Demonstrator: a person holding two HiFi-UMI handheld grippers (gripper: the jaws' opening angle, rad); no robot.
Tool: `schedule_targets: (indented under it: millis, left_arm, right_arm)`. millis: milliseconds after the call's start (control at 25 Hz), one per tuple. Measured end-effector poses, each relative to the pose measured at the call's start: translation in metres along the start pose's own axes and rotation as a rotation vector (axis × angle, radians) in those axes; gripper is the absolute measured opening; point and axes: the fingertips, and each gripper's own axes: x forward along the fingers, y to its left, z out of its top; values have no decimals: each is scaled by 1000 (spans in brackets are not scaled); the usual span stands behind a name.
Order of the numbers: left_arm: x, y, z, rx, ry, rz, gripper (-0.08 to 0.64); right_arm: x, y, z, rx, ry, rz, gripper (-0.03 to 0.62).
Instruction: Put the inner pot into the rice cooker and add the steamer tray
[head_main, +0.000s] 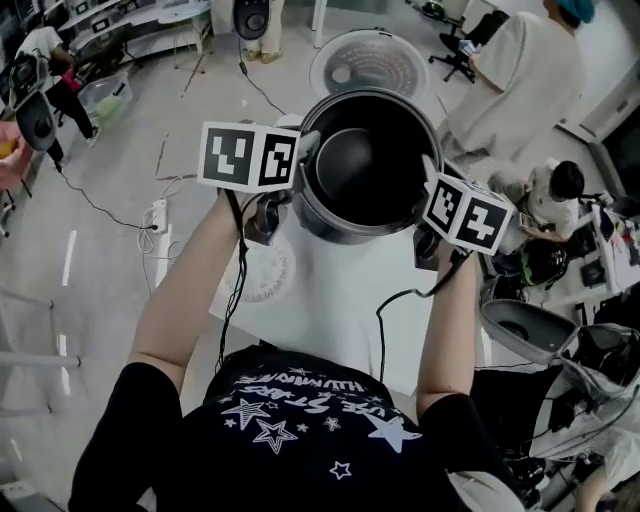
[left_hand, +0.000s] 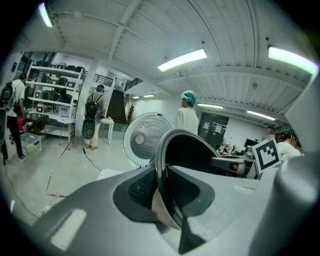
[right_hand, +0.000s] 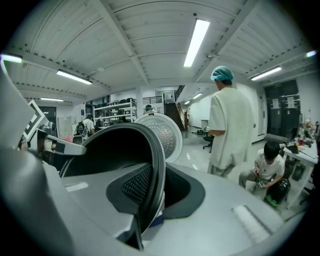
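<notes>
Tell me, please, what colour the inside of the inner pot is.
The inner pot is black inside; the head view shows it best.

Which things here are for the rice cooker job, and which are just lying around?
For the job:
- inner pot, its rim between the jaws of the left gripper and right gripper
- rice cooker's open lid
- round white tray on the table, probably the steamer tray

Just lying about:
- power strip
- office chair
</notes>
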Motion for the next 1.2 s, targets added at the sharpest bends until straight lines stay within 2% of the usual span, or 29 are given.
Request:
schedule_targets:
  millis: [200,480,640,1000,1200]
  left_arm:
    - [24,24,20,-7,30,-47,66]
    - [53,36,-4,-35,83,-93,66]
    - [76,49,-8,-54,124,-95,66]
    - [105,68,-49,-56,221,-97,64]
    - [126,69,-48,-53,274,-102,63]
  right_arm:
    - [30,0,14,12,28,-29,77]
    - [50,-11,-12,15,89,-63,78]
    - [71,-19,-19,24,138,-75,78]
    - [97,-24,-69,61,242,-91,78]
    - [110,-38,-74,76,297,-95,78]
